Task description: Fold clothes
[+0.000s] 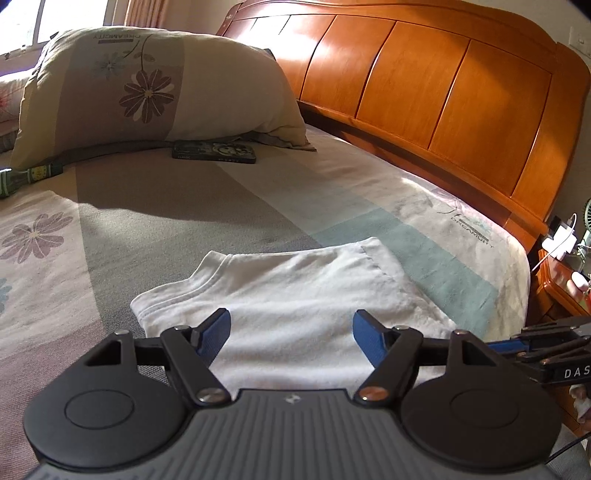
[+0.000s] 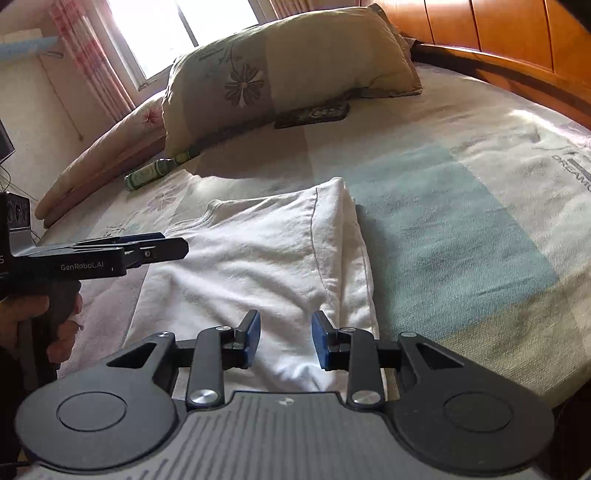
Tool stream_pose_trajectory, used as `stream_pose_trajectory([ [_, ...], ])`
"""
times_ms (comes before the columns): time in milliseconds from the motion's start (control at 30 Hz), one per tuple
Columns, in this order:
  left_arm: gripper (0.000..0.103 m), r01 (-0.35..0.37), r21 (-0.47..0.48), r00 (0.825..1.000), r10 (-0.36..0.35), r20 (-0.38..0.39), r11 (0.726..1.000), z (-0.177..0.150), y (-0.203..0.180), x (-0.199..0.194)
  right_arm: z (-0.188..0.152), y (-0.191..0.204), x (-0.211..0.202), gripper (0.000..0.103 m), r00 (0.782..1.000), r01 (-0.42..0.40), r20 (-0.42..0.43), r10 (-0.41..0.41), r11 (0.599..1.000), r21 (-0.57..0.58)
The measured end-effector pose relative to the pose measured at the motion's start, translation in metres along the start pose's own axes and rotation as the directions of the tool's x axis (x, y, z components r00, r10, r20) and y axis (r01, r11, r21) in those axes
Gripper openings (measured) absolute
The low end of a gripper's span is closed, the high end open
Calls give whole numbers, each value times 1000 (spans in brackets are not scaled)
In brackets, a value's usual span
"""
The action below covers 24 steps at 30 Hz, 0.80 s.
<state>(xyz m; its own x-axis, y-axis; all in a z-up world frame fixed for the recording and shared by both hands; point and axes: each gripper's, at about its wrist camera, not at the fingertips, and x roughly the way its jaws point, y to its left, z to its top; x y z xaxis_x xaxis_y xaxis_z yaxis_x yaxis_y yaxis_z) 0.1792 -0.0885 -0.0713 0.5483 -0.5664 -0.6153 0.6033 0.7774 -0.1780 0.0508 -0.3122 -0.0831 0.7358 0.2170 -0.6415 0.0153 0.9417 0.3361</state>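
The white garment (image 1: pixel 291 306) lay near the near edge of the bed (image 1: pixel 184 206), already folded into a compact stack with a sleeve seam and collar on top, its layers doubled along the right side. By that look, most of the folding was done; what probably remained was a last fold or smoothing, since the top was rumpled.

The left tongs (image 1: pixel 291 339) stood wide apart above the cloth, nothing between them. The right tongs (image 2: pixel 285 339) were partly apart over the near end of the garment, with a raised fold between the pads, which did not press on it.

The left view alone showed the headboard (image 1: pixel 424 92) and a cluttered nightstand (image 1: pixel 561 280) at the far right. The right view alone showed the window (image 2: pixel 184 26), a green bottle (image 2: pixel 155 173) beside the pillow (image 2: pixel 280 66), and a hand (image 2: pixel 44 317) gripping the left tool's handle.
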Motion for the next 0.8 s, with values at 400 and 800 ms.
stream_pose_trajectory([
  [400,77,68,-96,994,-76,-79,993,-29,7,-7,61,-3,86,38,995,100,0,-101,980,-173],
  [800,77,48,-23,993,-50,-110,999,-39,-11,-41,6,35,-2,58,995,-61,-94,43,978,-200],
])
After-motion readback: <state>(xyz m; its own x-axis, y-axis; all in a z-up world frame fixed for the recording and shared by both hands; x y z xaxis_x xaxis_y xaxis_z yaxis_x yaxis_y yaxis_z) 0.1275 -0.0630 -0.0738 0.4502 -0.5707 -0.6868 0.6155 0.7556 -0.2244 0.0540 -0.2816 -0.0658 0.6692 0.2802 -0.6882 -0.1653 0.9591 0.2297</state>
